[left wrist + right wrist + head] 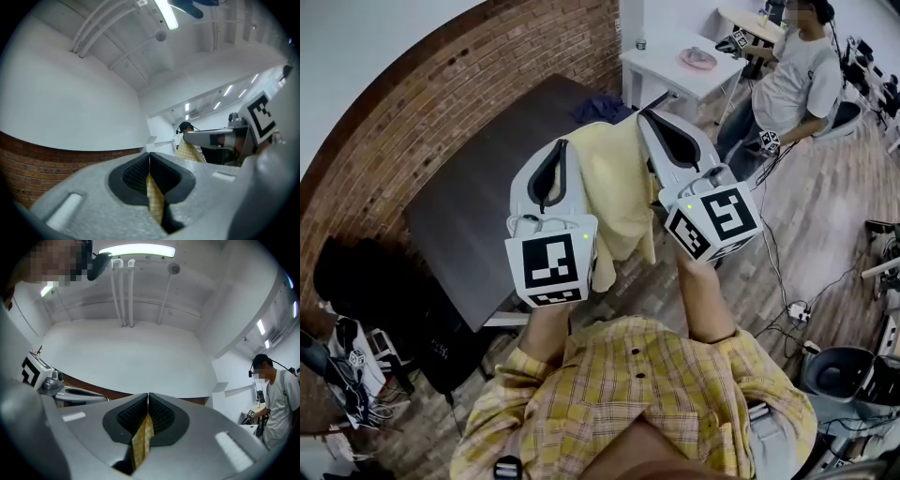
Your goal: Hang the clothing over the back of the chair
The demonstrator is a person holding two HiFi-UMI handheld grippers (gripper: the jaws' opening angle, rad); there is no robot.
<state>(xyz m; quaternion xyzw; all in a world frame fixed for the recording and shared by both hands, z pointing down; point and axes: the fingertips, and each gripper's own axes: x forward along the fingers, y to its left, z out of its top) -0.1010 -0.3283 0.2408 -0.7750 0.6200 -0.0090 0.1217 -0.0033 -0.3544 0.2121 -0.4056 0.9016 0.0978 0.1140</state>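
Note:
A pale yellow checked garment (614, 187) hangs between my two raised grippers, above the near end of a dark table (469, 216). My left gripper (563, 143) is shut on one edge of it; a strip of the cloth (154, 199) shows pinched between the black pads of the left gripper (149, 154). My right gripper (644, 113) is shut on the other edge, with a fold of cloth (142, 441) caught at the right gripper (148, 394). Both point upward at wall and ceiling. I cannot make out a chair with certainty.
A brick wall (412, 122) runs along the left. A dark blue item (600, 108) sits at the table's far end. Beyond it stands a white table (675, 61) with a seated person (792, 84). Cables (797, 309) and a bin (839, 370) are on the floor at right.

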